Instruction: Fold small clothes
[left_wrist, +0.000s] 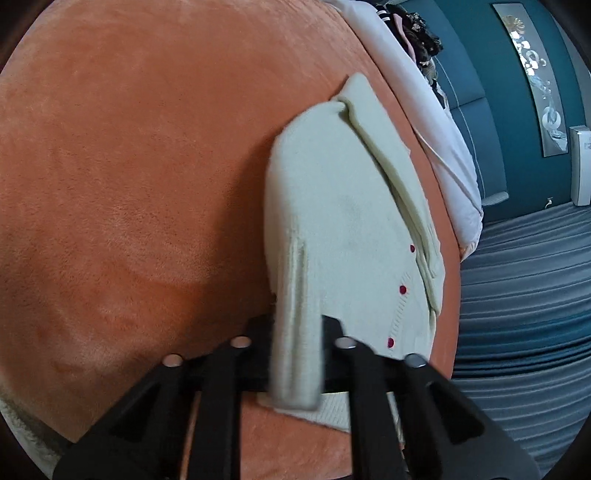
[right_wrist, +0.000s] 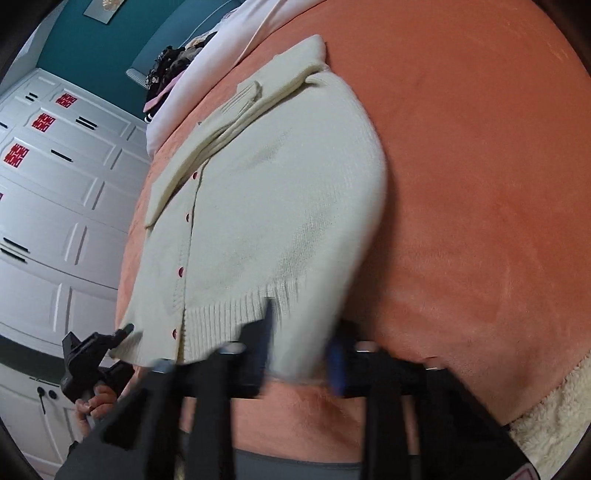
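A small cream knit cardigan (left_wrist: 343, 221) with red buttons lies on an orange plush blanket (left_wrist: 147, 184). One sleeve is folded along its far side. In the left wrist view my left gripper (left_wrist: 295, 332) is shut on a folded cream edge near the hem, which hangs between its fingers. In the right wrist view the cardigan (right_wrist: 266, 206) spreads ahead, and my right gripper (right_wrist: 303, 332) is shut on its ribbed hem corner. The left gripper (right_wrist: 110, 343) also shows there at the hem's left corner, held by a hand.
A white pillow or quilt (left_wrist: 436, 122) and a pile of dark clothes (left_wrist: 417, 33) lie beyond the cardigan. The blanket's edge drops to a grey striped floor (left_wrist: 524, 295). White wardrobe doors (right_wrist: 55, 184) and a teal wall (right_wrist: 110, 40) stand to the left.
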